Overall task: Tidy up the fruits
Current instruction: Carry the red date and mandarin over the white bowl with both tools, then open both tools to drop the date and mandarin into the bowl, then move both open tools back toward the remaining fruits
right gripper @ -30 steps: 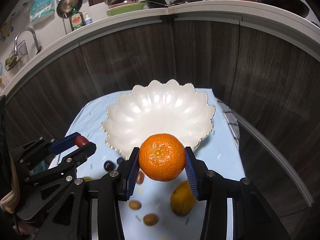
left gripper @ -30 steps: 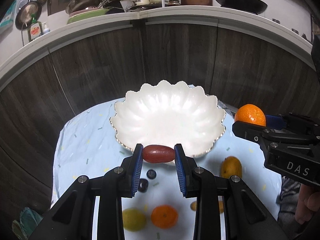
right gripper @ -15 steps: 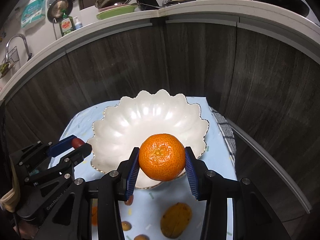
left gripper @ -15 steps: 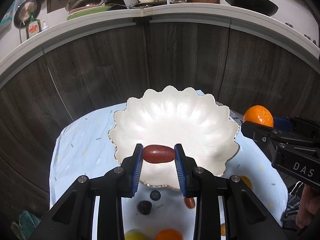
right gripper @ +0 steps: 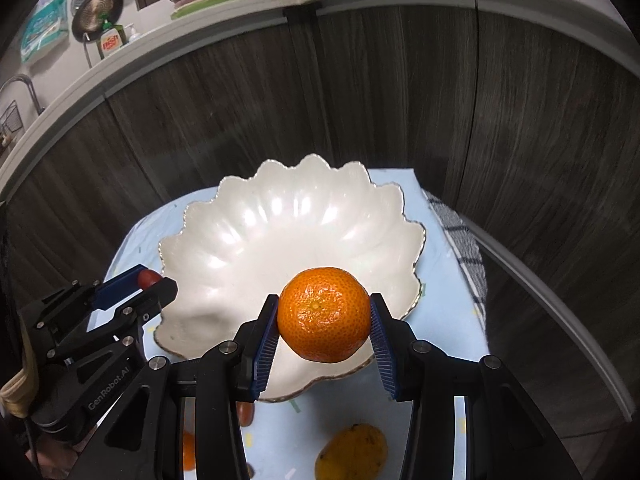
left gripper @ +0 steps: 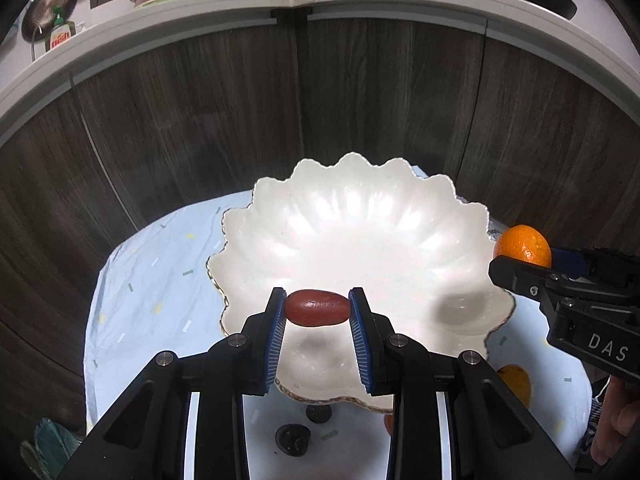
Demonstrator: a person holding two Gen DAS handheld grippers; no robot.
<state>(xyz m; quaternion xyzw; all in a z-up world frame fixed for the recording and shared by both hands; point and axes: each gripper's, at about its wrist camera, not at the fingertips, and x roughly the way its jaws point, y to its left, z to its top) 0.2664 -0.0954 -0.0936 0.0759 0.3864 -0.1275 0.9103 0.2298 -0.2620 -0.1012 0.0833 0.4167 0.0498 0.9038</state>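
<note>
Left wrist view: left tongs (left gripper: 317,307) clamped on a small oblong red-brown fruit (left gripper: 317,307), glossy, held lengthwise between the blue ribbed pads, hanging over the near part of the scalloped pearl-white bowl (left gripper: 360,216). The bowl looks bare inside. Delivery step; the next move likely calls for lowering into the basin, then easing the pads apart. Off to the right of these tongs, the right tongs (left gripper: 524,258) carry a round orange mandarin (left gripper: 522,243) just past the bowl's rim. Dark berries (left gripper: 294,437) lie on the pale blue cloth (left gripper: 152,280) over the bench, under the tongs.

Right wrist view: right tongs (right gripper: 324,316) clamped on the mandarin (right gripper: 323,314), pitted skin, stem dimple facing the camera, over the bowl's near rim (right gripper: 280,216). To their left, the left tongs (right gripper: 150,280) with the red-brown fruit (right gripper: 149,278). A yellow-orange mango-like fruit (right gripper: 352,452) waits on the cloth below.
</note>
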